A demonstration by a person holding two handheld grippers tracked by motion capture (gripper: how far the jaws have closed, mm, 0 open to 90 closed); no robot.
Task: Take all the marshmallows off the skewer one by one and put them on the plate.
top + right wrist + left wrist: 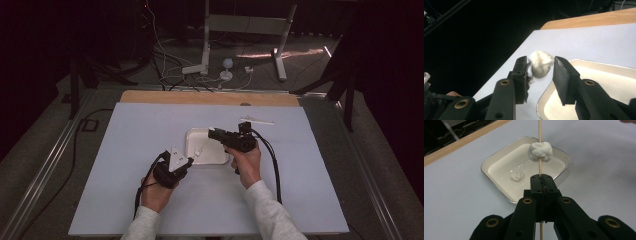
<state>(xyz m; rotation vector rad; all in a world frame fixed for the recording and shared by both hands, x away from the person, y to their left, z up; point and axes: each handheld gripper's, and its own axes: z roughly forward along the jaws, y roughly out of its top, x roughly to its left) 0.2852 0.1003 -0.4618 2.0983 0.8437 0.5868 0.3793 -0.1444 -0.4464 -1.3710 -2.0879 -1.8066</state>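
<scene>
Left gripper view shows the left gripper (541, 178) clamped on one wooden skewer (539, 135) carrying one white lump (540, 151) above the tray (499, 157); a second lump (517, 175) lies inside. The right gripper (540, 68) stands parted around a lump.

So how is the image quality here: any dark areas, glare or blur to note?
High view: the table is evenly lit, the room behind nearly black. Left gripper view: sharp, with small glints on the white tray and a clear skewer through a dough ball. Right gripper view: dark upper left; the dough ball between the jaws looks slightly overexposed.
</scene>
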